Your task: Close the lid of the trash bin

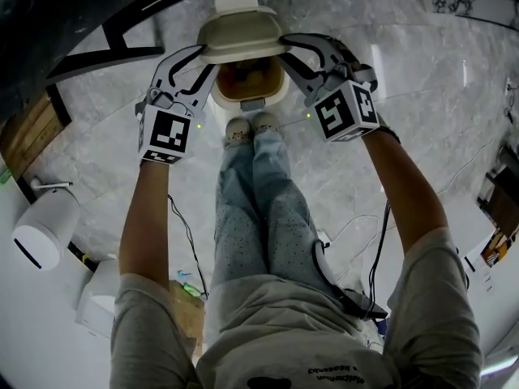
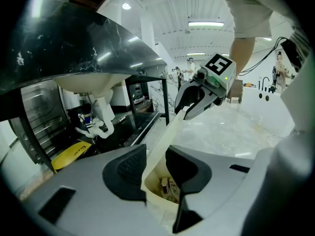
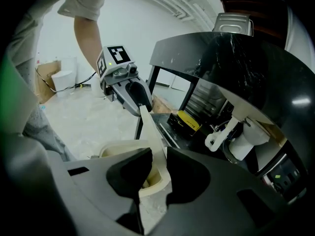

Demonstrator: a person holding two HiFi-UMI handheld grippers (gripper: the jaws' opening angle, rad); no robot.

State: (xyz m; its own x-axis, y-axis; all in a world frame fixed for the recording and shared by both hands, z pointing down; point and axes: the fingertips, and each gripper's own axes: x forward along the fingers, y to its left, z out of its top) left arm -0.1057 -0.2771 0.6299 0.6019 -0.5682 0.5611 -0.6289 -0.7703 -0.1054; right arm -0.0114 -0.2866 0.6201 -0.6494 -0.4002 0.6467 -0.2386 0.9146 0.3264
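The cream trash bin point(image 1: 278, 90) stands on the grey marble floor point(image 1: 422, 79) at twelve o'clock in the head view, just past the toes of the person's pale shoes point(image 1: 250, 126). Its lid point(image 1: 242, 35) is up, tilted over the far half of the mouth, so the near half lies open and shows brownish rubbish point(image 2: 167, 188) inside.

The left tool point(image 1: 203, 55) comes in at the lid's nine o'clock edge. Its own view shows the jaws partly apart with the lid's thin rim standing between them, close to the left pad, and a gap on the other side through which the bin's inside shows.

At three o'clock the right tool point(image 1: 290, 45) has the opposite rim. There the pads sit close against both faces of the cream edge, a narrow pinch.

Each tool carries a cube of black-and-white square markers, patterns only. Print on the hem of the person's shirt is too small to read.

Further out, a dark glossy tabletop point(image 3: 236, 63) overhangs the bin's far side. Under it sits a yellow box point(image 3: 189, 122) with dark lettering too small to make out.
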